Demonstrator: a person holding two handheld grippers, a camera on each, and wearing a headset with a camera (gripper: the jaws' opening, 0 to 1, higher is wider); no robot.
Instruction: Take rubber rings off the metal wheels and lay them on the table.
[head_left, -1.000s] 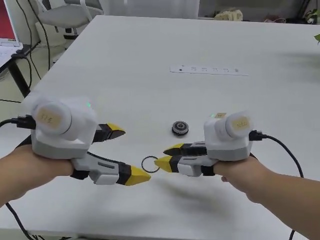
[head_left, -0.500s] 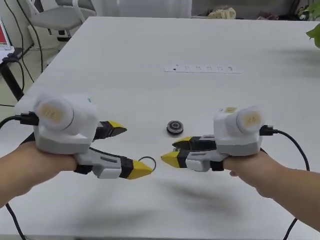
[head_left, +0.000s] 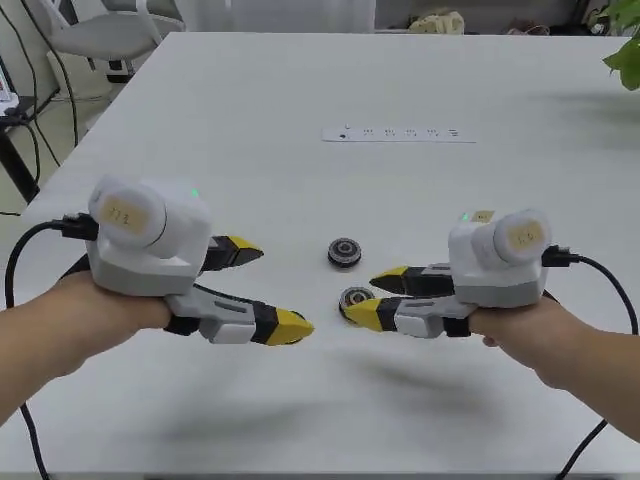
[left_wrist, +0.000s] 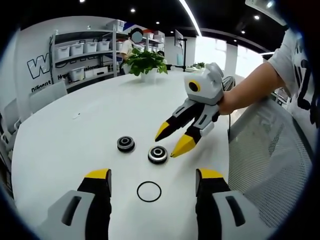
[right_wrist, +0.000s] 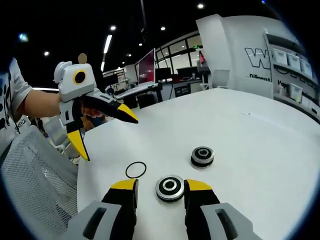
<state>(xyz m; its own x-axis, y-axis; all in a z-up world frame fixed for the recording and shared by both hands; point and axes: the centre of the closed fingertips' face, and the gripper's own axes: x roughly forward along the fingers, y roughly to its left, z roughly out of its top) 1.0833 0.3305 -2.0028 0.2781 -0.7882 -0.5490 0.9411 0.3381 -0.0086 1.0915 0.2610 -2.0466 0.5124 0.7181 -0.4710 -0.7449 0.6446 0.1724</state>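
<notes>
Wheels: two, flat on the white counter (head_left: 300, 90) near mid-frame of the head view; far wheel (head_left: 344, 252) just above centre, near wheel (head_left: 356, 298) just below and right of it, a gap between them.
Rings: one ring (left_wrist: 149, 191), thin, black, loose and flat on the counter at low centre of the left gripper view, apart from both wheels.
Tongs: two pairs, each with yellow tips.
Left tongs (head_left: 280, 290): lower left of the head view, spread wide, nothing gripped; in the left gripper view the ring lies on the counter between the two tips, touched by neither.
Right tongs (left_wrist: 167, 146): lower right of the head view, partly open, tips straddling the near wheel; clear gap at one tip in the right gripper view, contact at the other tip too close to judge; not clamped.
Power strips: one power strip (head_left: 398, 133), white, upper centre of the head view, well apart from the wheels.
Hard to make out: whether either wheel has rubber on its dark outer rim; sockets on the power strip are mere dots.
Partly covered: near wheel, behind a yellow tip of the right tongs in the head view.
Cut off: both forearms (head_left: 60, 330) at the lower corners; chair (head_left: 110, 30) at the upper left edge; plant (head_left: 625, 55) at the upper right edge; two cables (head_left: 600, 290) running out of frame.
</notes>
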